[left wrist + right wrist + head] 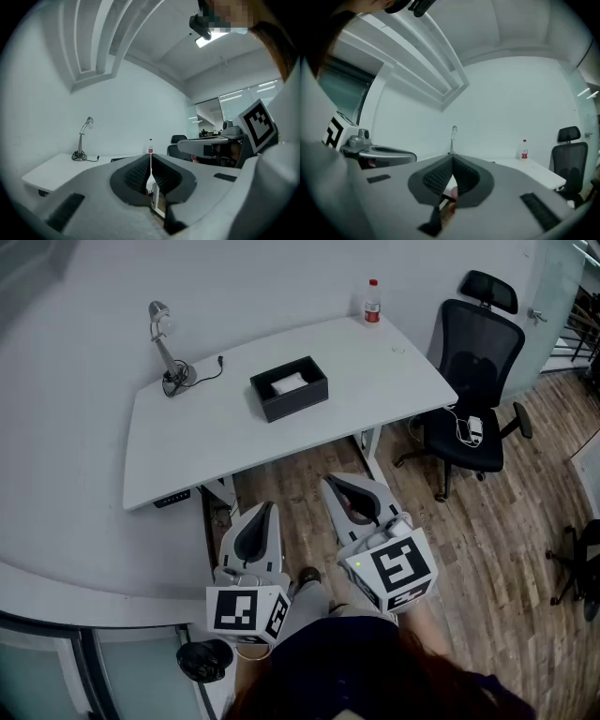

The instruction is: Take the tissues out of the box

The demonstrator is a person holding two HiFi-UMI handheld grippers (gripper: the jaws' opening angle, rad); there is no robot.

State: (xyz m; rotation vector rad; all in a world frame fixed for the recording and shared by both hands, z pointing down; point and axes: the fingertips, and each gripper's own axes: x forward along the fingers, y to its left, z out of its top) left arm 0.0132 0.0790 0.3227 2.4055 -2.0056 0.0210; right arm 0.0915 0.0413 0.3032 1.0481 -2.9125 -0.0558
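left gripper (265, 510), right gripper (333, 482): jaws closed together, empty, level, on the near side of white desk (187, 442); tissues (288, 383) in open black box (300, 400) mid-desk, well apart; likely risk: unopened jaws nudging the light box away, snagging no tissue.

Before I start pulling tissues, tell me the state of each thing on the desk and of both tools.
Tissue box: upright, top open.
Tissues: inside the box.
Bottle: upright, red cap on.
Desk lamp: standing, cord attached.
Left tool: shut, empty.
Right tool: shut, empty.
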